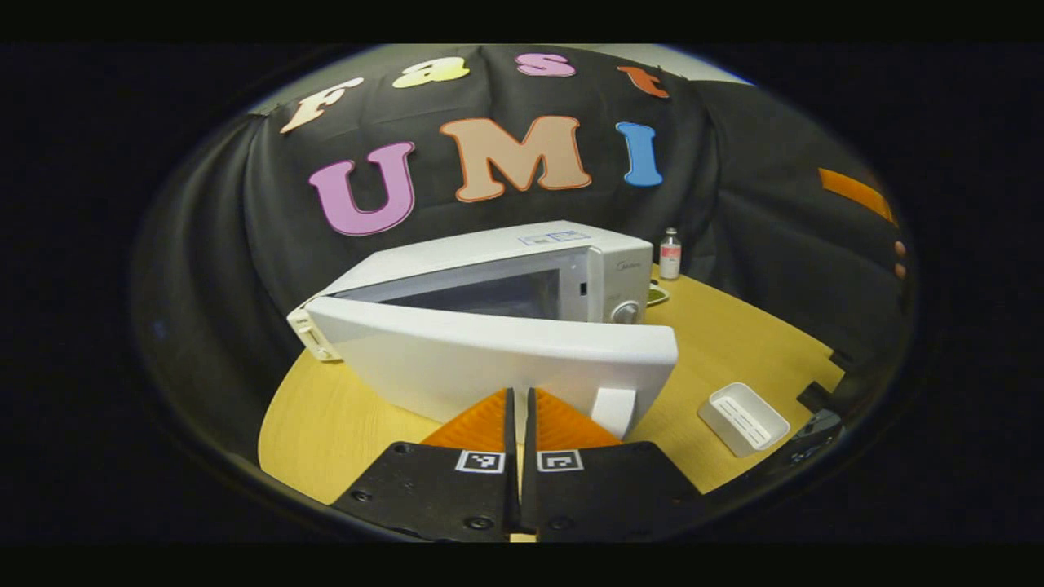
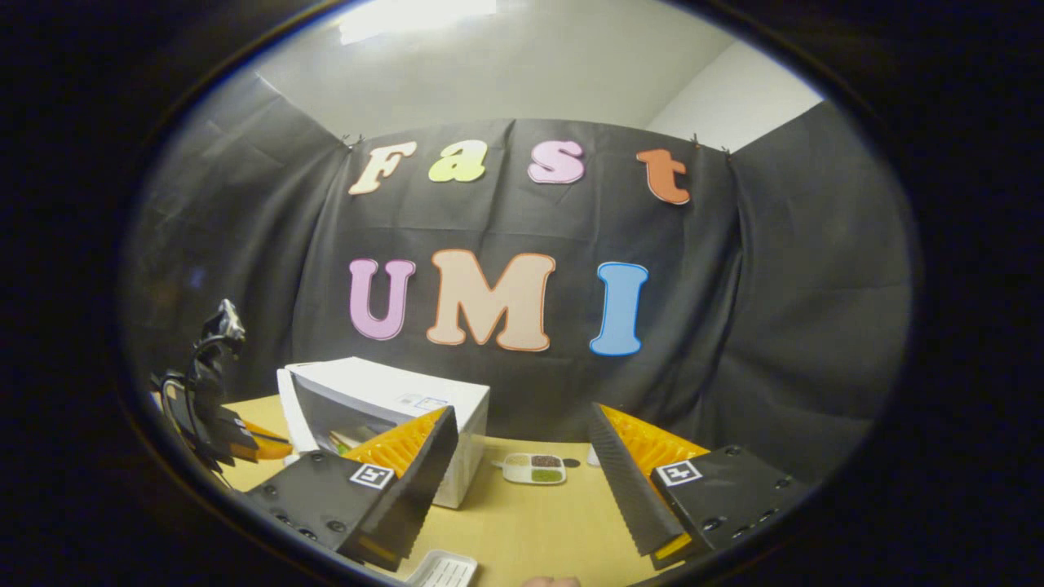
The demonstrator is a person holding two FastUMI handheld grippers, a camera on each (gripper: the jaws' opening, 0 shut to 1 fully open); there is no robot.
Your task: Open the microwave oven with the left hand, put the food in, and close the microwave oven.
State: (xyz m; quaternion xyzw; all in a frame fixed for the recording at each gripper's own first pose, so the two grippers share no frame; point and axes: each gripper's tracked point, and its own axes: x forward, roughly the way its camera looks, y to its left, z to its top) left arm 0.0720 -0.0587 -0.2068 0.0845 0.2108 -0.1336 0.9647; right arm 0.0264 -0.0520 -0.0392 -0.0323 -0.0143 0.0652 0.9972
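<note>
Microwave oven (image 1: pixel 489 269) first: in the left gripper view we see it white on the round wooden table (image 1: pixel 326 424), its door (image 1: pixel 497 359) swung partway out toward us with the dark cavity showing above the door's top edge. Our left gripper (image 1: pixel 519 399) sits just in front of that door, its two fingers drawn together with barely a slit between them and nothing gripped; we cannot tell whether the tips touch the door's face. To the right of the oven stands a small bottle (image 1: pixel 670 253) near the cloth wall, and closer to us lies a white rectangular tray (image 1: pixel 742 418), well apart from the door.

From the right gripper view, our right gripper (image 2: pixel 522 456) is spread wide and holds nothing. Between its fingers, farther off on the table, lies a divided food tray (image 2: pixel 534 468) with what look like green and dark portions, just beside the oven's right side. The oven's door stands open at the left, and the other gripper (image 2: pixel 216 408) hangs beside it.
</note>
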